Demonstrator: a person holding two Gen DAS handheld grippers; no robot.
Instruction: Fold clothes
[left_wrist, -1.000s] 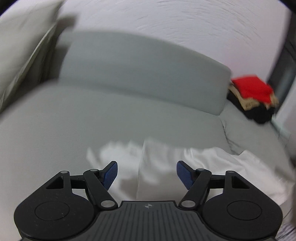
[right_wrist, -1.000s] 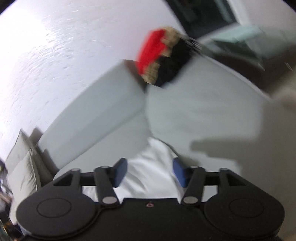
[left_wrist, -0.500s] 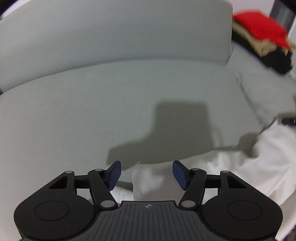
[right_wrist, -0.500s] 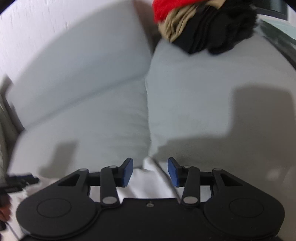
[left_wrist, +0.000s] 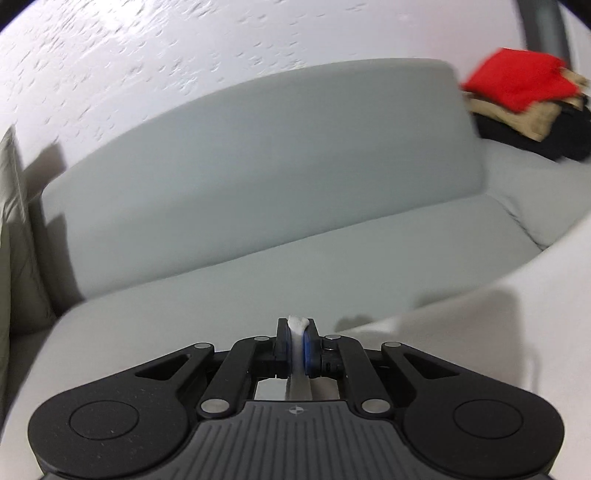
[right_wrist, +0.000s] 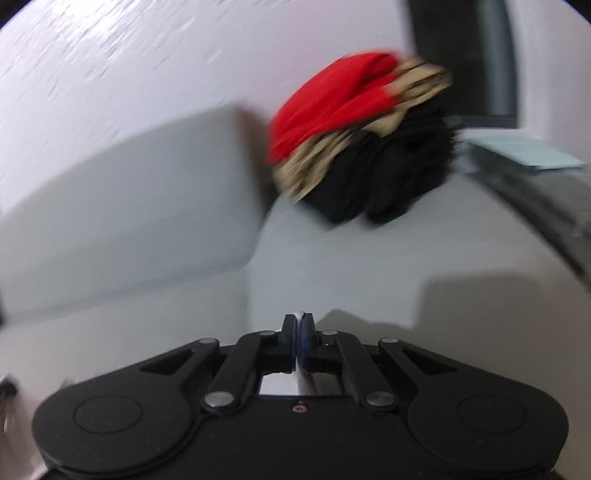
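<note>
A white garment (left_wrist: 480, 332) lies on the grey sofa seat (left_wrist: 221, 295), and its edge rises in a taut curve at the right of the left wrist view. My left gripper (left_wrist: 297, 328) is closing its jaws on a pinched tuft of that white cloth, which pokes up between the blue pads. My right gripper (right_wrist: 298, 325) is shut on a thin fold of the same white garment (right_wrist: 300, 314); more white shows under its linkage. Most of the garment is hidden below both grippers.
A pile of clothes, red over tan over black (right_wrist: 351, 129), sits on the sofa's far end, also seen as the pile (left_wrist: 517, 85). The grey back cushion (left_wrist: 258, 166) runs along a white wall. A beige cushion (left_wrist: 14, 258) stands at left. A pale blue sheet (right_wrist: 524, 155) lies on a ledge.
Both grippers went from wide open over the white cloth to closed on its edge. Both views have swung and now take in the back cushion and the wall.
</note>
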